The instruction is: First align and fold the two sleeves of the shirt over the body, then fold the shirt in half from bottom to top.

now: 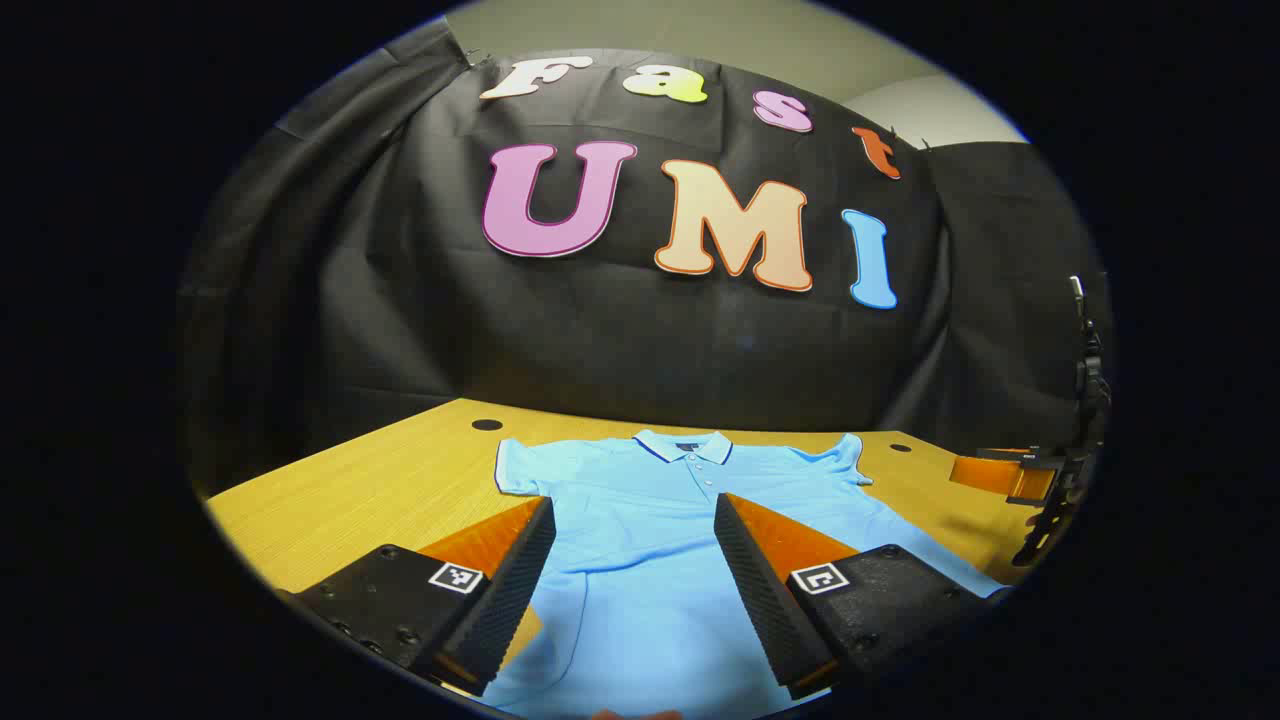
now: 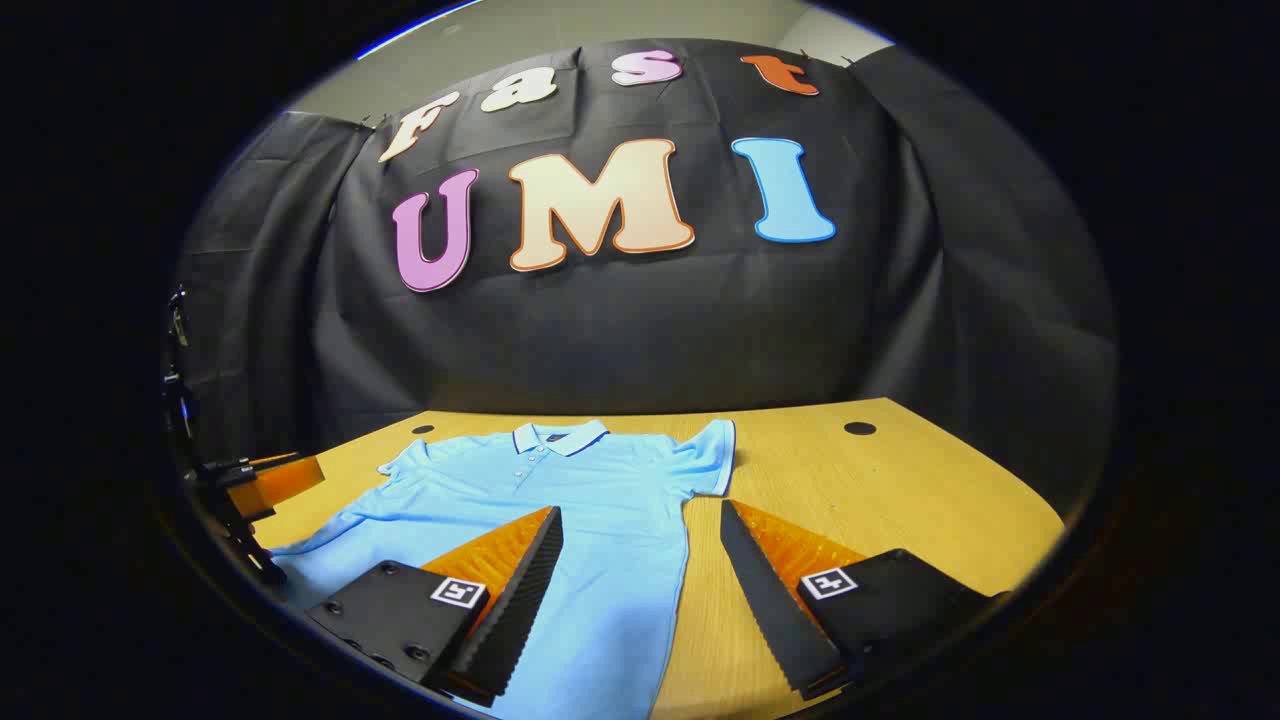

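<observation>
In the left gripper view, the left gripper (image 1: 634, 540) hangs nearest the lens with its two fingers spread wide and nothing between them, poised above the lower body of the light blue polo shirt (image 1: 650, 520), which lies flat and unfolded on the wooden table (image 1: 380, 480) with its collar toward the black cloth wall. In the right gripper view, the right gripper (image 2: 640, 550) is likewise wide open and empty, above the shirt's (image 2: 590, 510) right-hand side edge: one finger over the fabric, the other over bare table (image 2: 860, 490).
</observation>
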Demonstrator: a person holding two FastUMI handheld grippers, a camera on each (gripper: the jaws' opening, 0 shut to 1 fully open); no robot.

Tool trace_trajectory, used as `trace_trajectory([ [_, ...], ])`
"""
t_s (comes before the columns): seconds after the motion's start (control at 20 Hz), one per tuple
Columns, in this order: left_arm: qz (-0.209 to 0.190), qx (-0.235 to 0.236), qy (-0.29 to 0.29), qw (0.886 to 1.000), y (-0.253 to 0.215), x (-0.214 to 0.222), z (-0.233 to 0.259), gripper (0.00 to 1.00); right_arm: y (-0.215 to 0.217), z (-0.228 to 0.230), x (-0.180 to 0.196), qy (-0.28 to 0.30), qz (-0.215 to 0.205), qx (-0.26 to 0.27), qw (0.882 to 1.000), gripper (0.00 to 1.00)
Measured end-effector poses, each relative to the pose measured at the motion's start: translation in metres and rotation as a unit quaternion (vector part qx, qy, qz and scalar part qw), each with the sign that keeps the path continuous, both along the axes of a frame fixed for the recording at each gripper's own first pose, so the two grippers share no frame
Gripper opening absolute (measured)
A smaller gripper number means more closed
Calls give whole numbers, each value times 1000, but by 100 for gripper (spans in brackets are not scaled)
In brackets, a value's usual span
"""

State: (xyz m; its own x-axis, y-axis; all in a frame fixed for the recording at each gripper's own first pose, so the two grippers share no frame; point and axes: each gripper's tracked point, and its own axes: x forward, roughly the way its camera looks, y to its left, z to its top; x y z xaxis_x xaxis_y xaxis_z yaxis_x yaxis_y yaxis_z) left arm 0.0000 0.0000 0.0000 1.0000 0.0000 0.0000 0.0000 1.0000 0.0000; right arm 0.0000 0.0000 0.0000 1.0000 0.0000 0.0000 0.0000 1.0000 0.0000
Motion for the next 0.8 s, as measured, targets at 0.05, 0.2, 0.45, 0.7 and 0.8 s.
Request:
trace_trajectory([
  [0.05,0,-1,0,1000,2,0,0,95,2,1,0,0,0,1,1000,98],
  [0.2,1,-4,4,1000,5,1,-2,95,6,4,6,1,0,-3,1000,98],
  [0.45,2,-11,4,1000,11,0,-6,95,11,12,12,-3,-3,-21,1000,98],
  [0.7,-1,-10,1,1000,14,1,-5,95,20,20,21,-5,-2,-35,999,98],
  [0.8,-1,-10,3,1000,17,1,-7,95,23,25,26,-8,-1,-42,999,98],
])
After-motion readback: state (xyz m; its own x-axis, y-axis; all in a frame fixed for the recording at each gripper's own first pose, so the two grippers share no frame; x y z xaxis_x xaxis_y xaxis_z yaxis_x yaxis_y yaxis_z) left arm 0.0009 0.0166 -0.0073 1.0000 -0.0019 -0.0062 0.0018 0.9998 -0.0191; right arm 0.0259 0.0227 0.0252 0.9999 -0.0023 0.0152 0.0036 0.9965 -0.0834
